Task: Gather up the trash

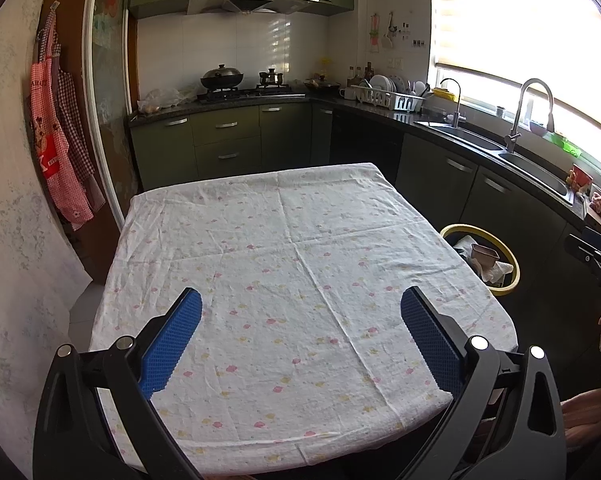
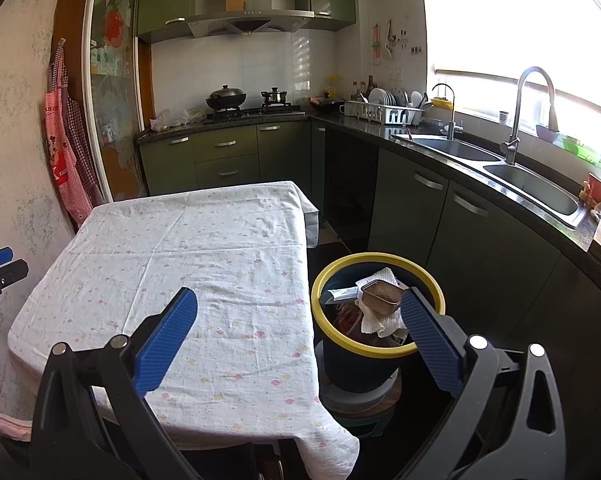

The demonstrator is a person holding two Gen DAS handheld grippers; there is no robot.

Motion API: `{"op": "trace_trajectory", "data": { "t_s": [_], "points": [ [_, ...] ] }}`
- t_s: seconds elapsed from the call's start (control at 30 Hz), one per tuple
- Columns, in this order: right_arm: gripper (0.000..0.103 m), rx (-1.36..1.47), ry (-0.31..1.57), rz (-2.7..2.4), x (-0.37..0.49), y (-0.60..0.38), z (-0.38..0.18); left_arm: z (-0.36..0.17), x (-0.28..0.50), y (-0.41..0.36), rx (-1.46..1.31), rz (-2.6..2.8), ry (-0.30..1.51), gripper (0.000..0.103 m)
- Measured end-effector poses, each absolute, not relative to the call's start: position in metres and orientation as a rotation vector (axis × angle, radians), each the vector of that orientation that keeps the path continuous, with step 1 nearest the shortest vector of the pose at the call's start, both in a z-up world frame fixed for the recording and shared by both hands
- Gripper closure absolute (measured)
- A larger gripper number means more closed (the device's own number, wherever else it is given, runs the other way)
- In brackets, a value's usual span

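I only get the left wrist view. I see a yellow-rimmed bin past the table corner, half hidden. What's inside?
Observer: The right wrist view looks into the bin: a crumpled paper towel and a small brown tray on top.
Operator: What is the bin standing on?
Observer: A low round stool, beside the table.
Operator: Is the right gripper holding anything?
Observer: No. The right gripper is open, nothing between its fingers.

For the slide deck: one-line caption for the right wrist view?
Right gripper, jaws open, above the yellow-rimmed bin holding trash beside the cloth-covered table.
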State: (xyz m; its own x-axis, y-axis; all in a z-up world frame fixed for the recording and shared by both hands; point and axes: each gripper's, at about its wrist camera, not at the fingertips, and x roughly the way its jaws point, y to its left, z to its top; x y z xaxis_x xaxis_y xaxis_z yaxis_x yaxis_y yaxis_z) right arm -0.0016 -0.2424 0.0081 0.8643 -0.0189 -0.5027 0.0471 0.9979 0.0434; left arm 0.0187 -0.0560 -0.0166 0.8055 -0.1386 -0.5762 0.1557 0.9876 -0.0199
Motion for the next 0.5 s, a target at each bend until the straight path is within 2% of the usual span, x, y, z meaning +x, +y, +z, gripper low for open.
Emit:
{"op": "trace_trajectory", "data": {
  "t_s": [0.33, 0.5],
  "points": [
    [0.006, 0.058, 0.532, -0.033, 0.000, -0.241, 0.003, -0.018, 0.019, -0.058, 0.039, -0.165, 0.608, 0.005],
    [0.006, 0.067, 0.551, 0.006, 0.022, -0.233, -0.005, -0.026, 0.048, -0.045, 0.008, -0.150, 0.653, 0.005]
  ]
}}
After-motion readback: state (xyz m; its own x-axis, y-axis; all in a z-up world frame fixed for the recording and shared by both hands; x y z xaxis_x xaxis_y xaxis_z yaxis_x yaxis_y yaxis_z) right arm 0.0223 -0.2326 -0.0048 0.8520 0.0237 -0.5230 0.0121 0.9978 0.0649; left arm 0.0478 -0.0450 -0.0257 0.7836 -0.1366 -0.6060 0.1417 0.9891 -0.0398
